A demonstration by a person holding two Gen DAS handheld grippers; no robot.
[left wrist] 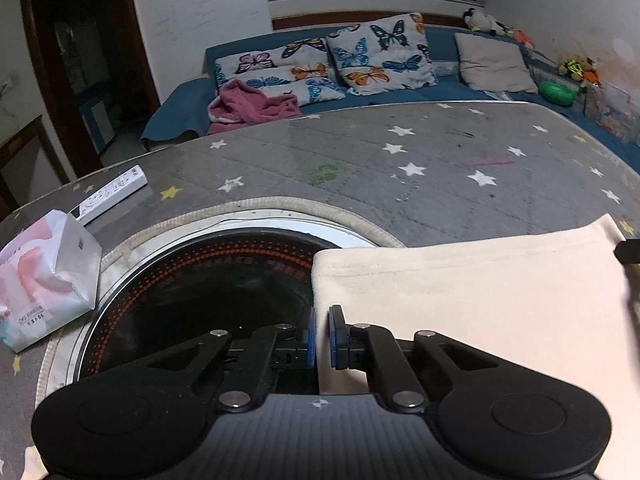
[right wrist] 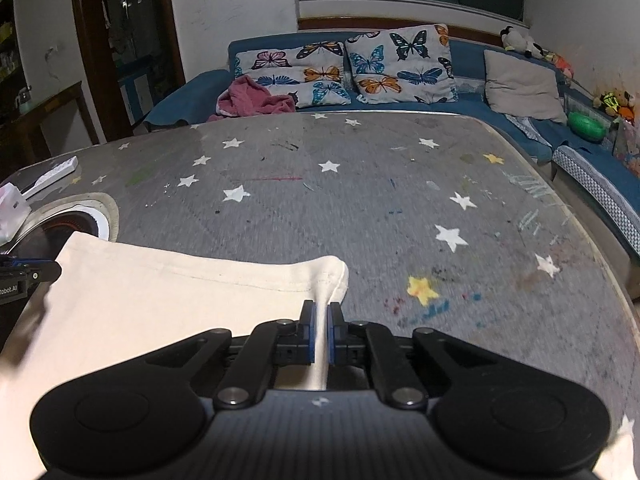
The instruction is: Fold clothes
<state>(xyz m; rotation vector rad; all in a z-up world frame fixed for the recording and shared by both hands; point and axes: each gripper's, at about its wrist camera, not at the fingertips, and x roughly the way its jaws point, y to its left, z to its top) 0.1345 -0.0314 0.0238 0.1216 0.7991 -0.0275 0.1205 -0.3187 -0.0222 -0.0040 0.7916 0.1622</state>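
A cream garment (left wrist: pixel 472 300) lies spread on the grey star-patterned table cover (left wrist: pixel 360 168), its far hem straight across. My left gripper (left wrist: pixel 322 336) is shut on the garment's left edge, the cloth pinched between the blue pads. In the right wrist view the same cream garment (right wrist: pixel 160 312) fills the lower left, and my right gripper (right wrist: pixel 320 334) is shut on its right edge, just behind the far right corner. The left gripper's tip (right wrist: pixel 28 274) shows at the garment's far left side.
A round black cooktop (left wrist: pixel 192 292) is set into the table under the garment's left edge. A tissue pack (left wrist: pixel 44 280) and a white remote (left wrist: pixel 114 192) lie at the left. Behind the table stands a blue sofa (left wrist: pixel 440 92) with butterfly cushions and a pink garment (left wrist: pixel 252 104).
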